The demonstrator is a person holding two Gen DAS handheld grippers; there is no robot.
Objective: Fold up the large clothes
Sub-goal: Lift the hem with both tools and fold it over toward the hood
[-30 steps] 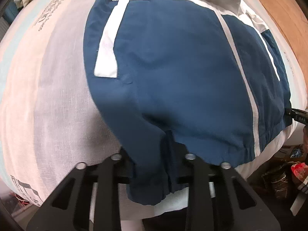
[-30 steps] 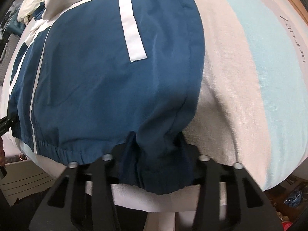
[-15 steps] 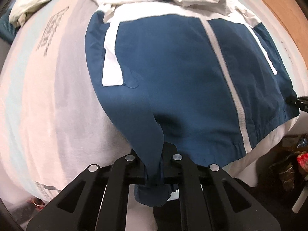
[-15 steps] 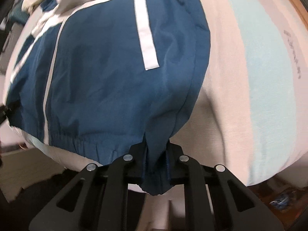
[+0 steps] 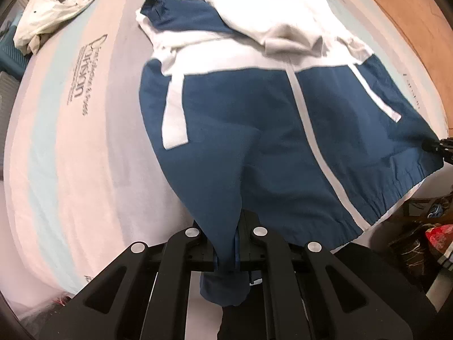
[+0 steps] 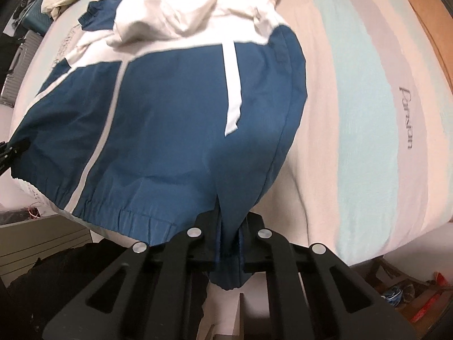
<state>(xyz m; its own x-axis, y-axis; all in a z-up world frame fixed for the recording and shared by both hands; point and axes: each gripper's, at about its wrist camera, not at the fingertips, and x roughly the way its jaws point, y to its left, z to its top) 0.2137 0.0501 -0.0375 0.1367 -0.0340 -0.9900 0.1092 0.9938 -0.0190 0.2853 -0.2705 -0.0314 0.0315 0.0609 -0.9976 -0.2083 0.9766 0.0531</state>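
Note:
A blue and white jacket (image 5: 254, 130) lies spread on a striped mattress (image 5: 70, 141), its white hood bunched at the far end. It also shows in the right wrist view (image 6: 170, 130). My left gripper (image 5: 226, 252) is shut on the jacket's near left hem corner, lifting it off the bed. My right gripper (image 6: 229, 243) is shut on the near right hem corner, also lifted. Each gripper shows as a dark tip at the edge of the other's view, the right gripper (image 5: 438, 144) and the left gripper (image 6: 11, 153).
A white and black garment (image 5: 53, 8) lies at the far left of the mattress. A wooden bed frame (image 5: 410, 14) runs along the right side. Clutter (image 5: 424, 232) sits on the floor below the mattress's near edge. Grey cases (image 6: 17, 45) stand at the left.
Both grippers have closed on the hem corners and pulled back and up. The hem has risen off the bed, and more of the jacket and mattress is in view.

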